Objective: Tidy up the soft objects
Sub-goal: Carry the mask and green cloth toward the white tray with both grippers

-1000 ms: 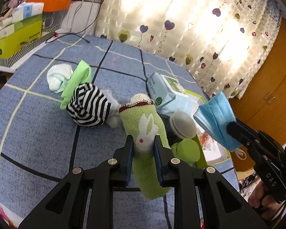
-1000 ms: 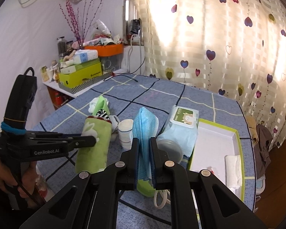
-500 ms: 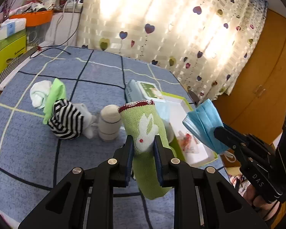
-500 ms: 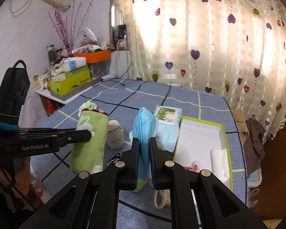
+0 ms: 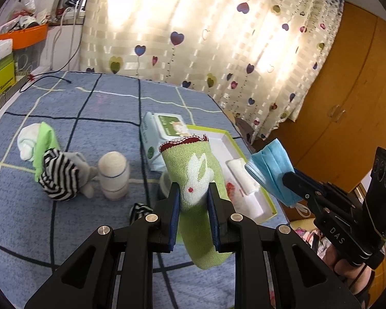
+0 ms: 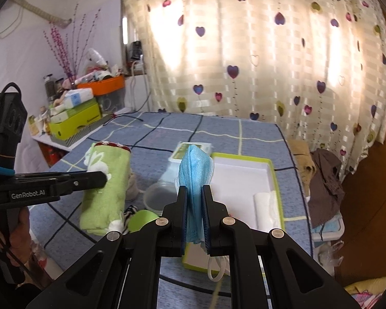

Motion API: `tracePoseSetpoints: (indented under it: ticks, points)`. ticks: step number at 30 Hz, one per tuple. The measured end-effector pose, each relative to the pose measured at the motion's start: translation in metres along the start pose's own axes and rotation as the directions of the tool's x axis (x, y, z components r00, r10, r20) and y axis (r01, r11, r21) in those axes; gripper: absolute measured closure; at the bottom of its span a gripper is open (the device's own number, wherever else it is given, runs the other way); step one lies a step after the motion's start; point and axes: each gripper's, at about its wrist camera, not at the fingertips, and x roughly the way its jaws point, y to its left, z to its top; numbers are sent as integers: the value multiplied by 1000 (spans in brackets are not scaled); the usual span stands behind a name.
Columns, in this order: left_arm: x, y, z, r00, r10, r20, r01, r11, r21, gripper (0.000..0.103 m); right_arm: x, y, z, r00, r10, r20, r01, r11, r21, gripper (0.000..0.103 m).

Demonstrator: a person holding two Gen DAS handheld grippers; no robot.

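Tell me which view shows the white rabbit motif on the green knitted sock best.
Left wrist view: the green knitted sock faces the camera, its rabbit complete between the left tongs. The right wrist view sees the sock side-on, its rabbit partly hidden by a tong finger.

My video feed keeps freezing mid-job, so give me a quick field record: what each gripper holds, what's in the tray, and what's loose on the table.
left gripper: shut on green rabbit sock, lifted off the table
right gripper: shut on blue face mask, ear loop hanging below
tray: white, green-rimmed, holds a rolled white cloth
wet wipes pack: beside the tray's far end
striped sock bundle: on the blue tablecloth
white sock roll: upright, next to the striped bundle
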Motion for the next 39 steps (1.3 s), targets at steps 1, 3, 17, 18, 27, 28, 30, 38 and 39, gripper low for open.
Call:
tracePoseSetpoints:
  ticks: [1,3,17,18,27,28,30,38,39]
  points:
    - [2,-3,1,1000,-7,-2,7,1000,6,82,-1,-3,-1,1000,-6,0,6,1000,5,93]
    - [5,-9,3,1000,-15,-6,16,1000,14,82,-2,-11,-2,1000,-19,-1,19,1000,20,93]
    - [35,-44,8,996,-61,-60,65,996,67,82,-3,-47,-12,997,-68,-20,69,994,81,93]
    - [37,-45,8,996,-60,-63,65,996,69,82,-2,-50,-14,997,-69,-22,71,994,87,93]
    - [63,-63,4,990,-67,-122,80,992,100,82,8,-71,-24,996,-66,-52,72,989,126,93]
    - [66,-65,4,989,-67,-129,81,991,104,82,11,-74,-26,996,-65,-59,72,989,132,93]
    - [73,-70,3,987,-68,-145,85,990,111,82,15,-78,-29,995,-64,-73,74,987,142,93]
    - [99,-76,1,982,-42,-186,65,991,116,82,32,-92,-43,991,-54,-119,74,982,174,93]
    - [102,-76,1,981,-38,-189,61,991,118,82,35,-93,-44,991,-51,-125,73,982,177,93]
